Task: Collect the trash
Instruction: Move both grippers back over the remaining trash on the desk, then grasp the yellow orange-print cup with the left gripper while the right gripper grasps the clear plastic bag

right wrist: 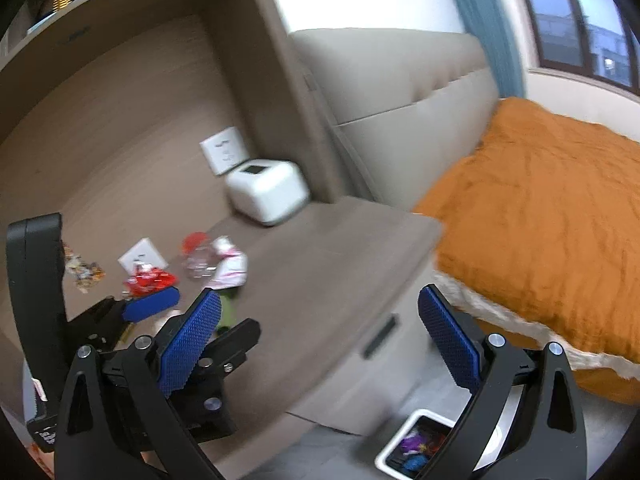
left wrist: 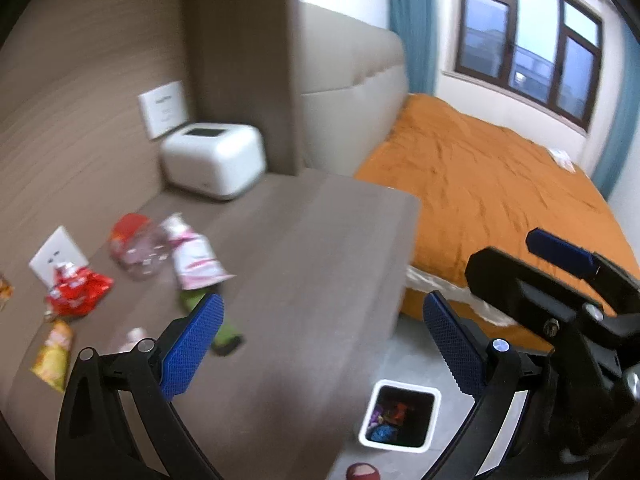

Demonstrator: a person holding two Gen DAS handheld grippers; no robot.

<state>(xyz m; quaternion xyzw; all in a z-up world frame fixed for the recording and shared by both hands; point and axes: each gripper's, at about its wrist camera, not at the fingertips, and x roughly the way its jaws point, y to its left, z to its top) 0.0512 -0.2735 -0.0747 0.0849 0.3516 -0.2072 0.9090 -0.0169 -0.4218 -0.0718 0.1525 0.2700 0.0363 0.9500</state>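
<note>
Hovering above the grey-brown wooden desk (left wrist: 312,248), the left gripper (left wrist: 322,344) is carrying its blue-padded jaws spread wide with nothing between them, and the right gripper (right wrist: 320,340) is doing likewise just beside it, toward the bed. Ahead and to the left of both, the litter is lying against the desk's back wall: a pink-and-white crumpled snack packet (left wrist: 196,256), its long axis running roughly from the wall toward the jaws, touching a clear plastic bottle with a red cap (left wrist: 134,246); left of that a red foil wrapper (left wrist: 76,290) and a yellow crisp packet (left wrist: 54,354); a green scrap (left wrist: 224,334) is sitting partly hidden behind the left pad. The left gripper is looking nearer to all of it. A white square bin with coloured wrappers inside (left wrist: 400,416) is standing on the floor below the desk's right edge, near the orange bedcover (left wrist: 500,200). Open desk surface is separating litter from that edge, giving clear room for carrying.
</note>
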